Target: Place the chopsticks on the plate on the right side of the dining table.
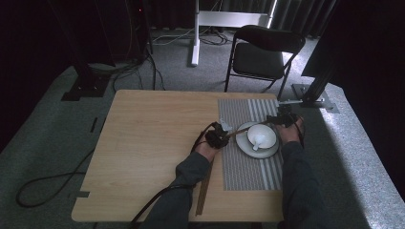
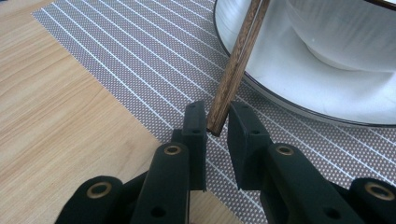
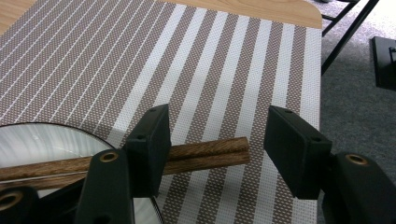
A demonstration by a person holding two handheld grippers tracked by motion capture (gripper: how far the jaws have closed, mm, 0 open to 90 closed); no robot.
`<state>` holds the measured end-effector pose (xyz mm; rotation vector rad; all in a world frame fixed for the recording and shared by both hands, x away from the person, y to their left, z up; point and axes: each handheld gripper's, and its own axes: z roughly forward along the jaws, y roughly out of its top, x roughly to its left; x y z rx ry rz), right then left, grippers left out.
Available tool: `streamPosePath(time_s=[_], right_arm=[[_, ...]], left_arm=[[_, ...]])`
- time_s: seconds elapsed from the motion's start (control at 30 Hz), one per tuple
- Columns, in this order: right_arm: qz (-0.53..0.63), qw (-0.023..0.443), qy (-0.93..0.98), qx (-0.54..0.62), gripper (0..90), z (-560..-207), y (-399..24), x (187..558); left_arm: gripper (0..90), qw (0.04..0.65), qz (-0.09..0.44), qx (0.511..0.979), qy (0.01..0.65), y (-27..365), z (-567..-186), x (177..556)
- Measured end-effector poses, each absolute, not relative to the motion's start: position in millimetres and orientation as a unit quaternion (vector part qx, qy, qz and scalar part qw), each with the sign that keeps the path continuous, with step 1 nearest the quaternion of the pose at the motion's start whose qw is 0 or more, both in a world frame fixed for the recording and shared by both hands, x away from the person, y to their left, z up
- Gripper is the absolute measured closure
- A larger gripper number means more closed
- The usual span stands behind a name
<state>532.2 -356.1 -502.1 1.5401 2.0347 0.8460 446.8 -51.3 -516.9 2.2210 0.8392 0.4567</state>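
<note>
Your left claw [image 2: 217, 122] pinches one end of the chopsticks [image 2: 236, 65] while your right claw [image 3: 219, 151] stands open around the other end — steadying them level across the bowl [image 1: 261, 135].

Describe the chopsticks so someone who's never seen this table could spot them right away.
On the wooden table, find the striped placemat at its right side, with a white plate and bowl. The chopsticks lie across that bowl: dark brown wooden sticks, the one dark thing among white dishes.
</note>
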Motion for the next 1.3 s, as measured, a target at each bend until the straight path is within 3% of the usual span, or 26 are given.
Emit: streamPosePath(time_s=[1.3], right_arm=[[0.306, 0.220, 0.732, 0.568, 40.7, -509.1, -370.2, 511.3]], left_arm=[[72.2, 0.374, 0.156, 0.827, 0.391, -54.8, -518.8, 475.4]])
